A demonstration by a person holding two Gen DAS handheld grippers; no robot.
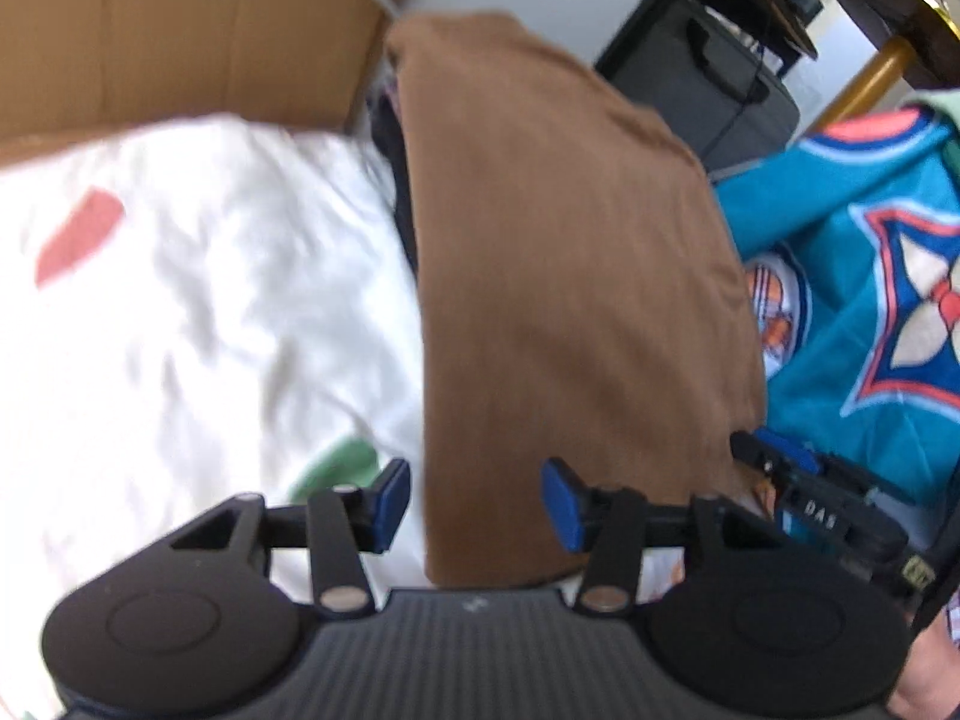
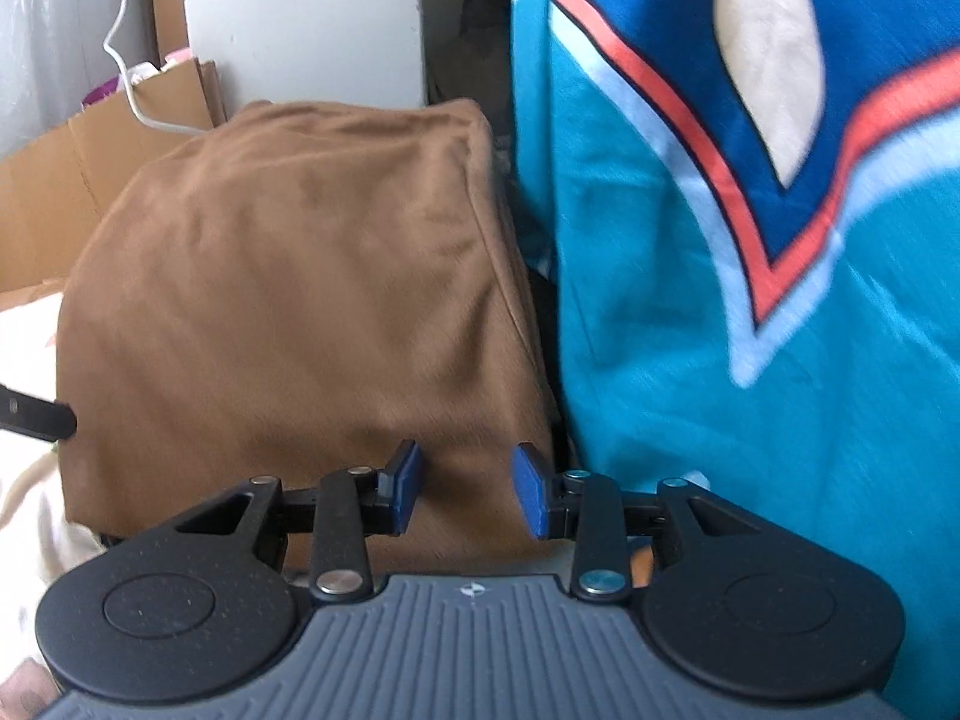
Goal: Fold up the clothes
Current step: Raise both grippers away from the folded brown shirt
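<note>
Brown folded garment (image 1: 576, 264) lies as a neat rectangle on top of a small stack, with white bedding (image 1: 180, 276) on one side of it and a teal patterned blanket (image 1: 840, 276) on the other; a cardboard box (image 1: 180, 30) stands behind, against the wall. From where I stand, the fold on this piece looks finished: its edges are square and nothing hangs loose. The left hand-held gripper (image 1: 477, 501) sits over the near edge of the cloth with its blue pads parted about halfway, and I see no fabric pinched between them. The right hand-held gripper (image 2: 465, 489) hovers just above the near right corner of the same piece, its pads also standing partly apart with the cloth only beneath them, not clamped. In the left wrist view the tip of the right tool shows at the garment's right edge. My reading is that the brown piece has just been set down and released, so this is the tail of the placing step. The next move probably calls for lifting both tools clear without dragging the top layer, then finding another unfolded item; none is plainly visible here, though darker fabric peeks out under the brown one.
</note>
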